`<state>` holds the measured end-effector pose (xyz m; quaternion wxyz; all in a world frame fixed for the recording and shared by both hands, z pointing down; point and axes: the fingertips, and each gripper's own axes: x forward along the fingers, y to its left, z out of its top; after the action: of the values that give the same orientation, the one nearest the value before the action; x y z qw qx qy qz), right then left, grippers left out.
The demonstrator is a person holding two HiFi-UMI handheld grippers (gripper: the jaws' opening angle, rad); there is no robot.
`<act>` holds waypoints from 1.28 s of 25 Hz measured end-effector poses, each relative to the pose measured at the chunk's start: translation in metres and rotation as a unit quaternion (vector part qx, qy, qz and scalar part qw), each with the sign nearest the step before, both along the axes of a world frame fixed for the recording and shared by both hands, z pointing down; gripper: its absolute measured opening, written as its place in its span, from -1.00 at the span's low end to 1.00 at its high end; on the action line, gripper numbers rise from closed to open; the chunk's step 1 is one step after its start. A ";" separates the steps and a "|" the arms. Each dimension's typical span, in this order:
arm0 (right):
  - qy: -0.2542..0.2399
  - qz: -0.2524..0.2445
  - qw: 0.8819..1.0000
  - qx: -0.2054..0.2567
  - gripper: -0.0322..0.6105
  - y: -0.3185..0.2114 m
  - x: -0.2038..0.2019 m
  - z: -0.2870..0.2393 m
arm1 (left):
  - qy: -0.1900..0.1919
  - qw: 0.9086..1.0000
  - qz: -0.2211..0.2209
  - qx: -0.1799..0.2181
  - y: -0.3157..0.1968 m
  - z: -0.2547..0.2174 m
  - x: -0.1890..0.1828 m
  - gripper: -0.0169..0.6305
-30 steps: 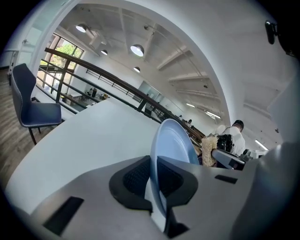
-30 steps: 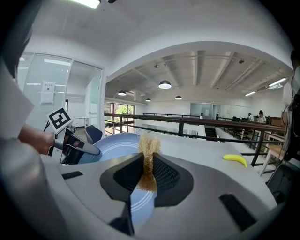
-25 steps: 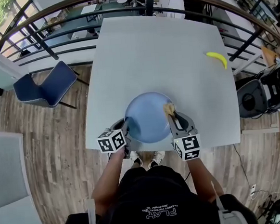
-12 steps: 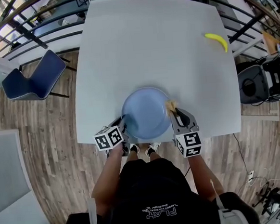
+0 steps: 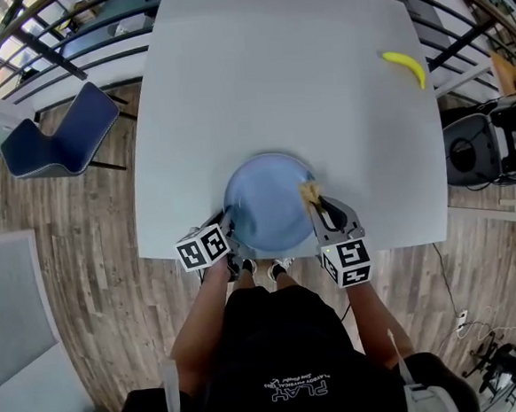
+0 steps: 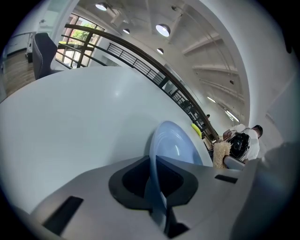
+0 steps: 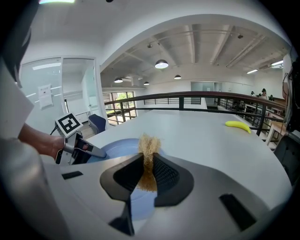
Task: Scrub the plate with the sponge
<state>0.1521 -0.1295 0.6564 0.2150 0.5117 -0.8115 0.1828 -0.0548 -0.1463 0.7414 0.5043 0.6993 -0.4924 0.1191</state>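
Plate lies by the near edge of the table, its left rim pinched tight by the left gripper, and the right gripper squeezes the sponge at its right rim, so scrubbing looks ready to start, and next the sponge must rub across it.

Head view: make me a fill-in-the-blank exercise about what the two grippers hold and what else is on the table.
The left gripper is shut on the rim of the ____.
The right gripper is shut on the ____.
The yellow thing on the table is a ____.
Missing words: plate; sponge; banana.
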 end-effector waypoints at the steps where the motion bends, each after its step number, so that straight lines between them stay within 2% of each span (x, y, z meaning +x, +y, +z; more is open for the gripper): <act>1: -0.001 -0.001 1.000 -0.003 -0.68 0.000 0.000 0.002 | -0.003 1.000 0.000 0.000 0.000 0.002 0.000 -0.85; 8: 0.001 0.005 1.000 -0.004 -0.68 0.008 0.000 0.010 | -0.023 0.999 0.022 0.010 0.002 0.009 0.001 -0.83; 11: -0.003 0.003 1.000 0.000 -0.68 0.011 -0.003 0.008 | -0.030 0.999 0.020 0.024 0.001 0.003 -0.001 -0.65; 15: -0.004 -0.010 1.000 0.010 -0.68 0.005 -0.008 -0.001 | -0.043 0.998 0.005 0.047 -0.006 -0.015 -0.007 -0.63; 20: -0.007 -0.024 0.999 0.033 -0.68 -0.001 -0.027 -0.026 | -0.046 0.995 -0.001 0.085 -0.016 -0.055 -0.019 -0.63; 25: -0.002 -0.040 0.996 0.083 -0.68 -0.022 -0.047 -0.066 | -0.044 0.988 0.004 0.147 -0.044 -0.115 -0.025 -0.64; 29: 0.006 -0.053 0.992 0.113 -0.68 -0.032 -0.063 -0.095 | -0.042 0.981 0.018 0.187 -0.054 -0.155 -0.024 -0.75; 32: 0.001 -0.047 0.990 0.132 -0.68 -0.033 -0.070 -0.115 | -0.024 0.975 0.035 0.218 -0.051 -0.177 -0.015 -0.89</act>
<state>0.0824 -0.1625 0.5414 0.1549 0.4969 -0.8516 0.0626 -0.0703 -0.1976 0.5647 0.3231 0.8062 -0.4938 0.0430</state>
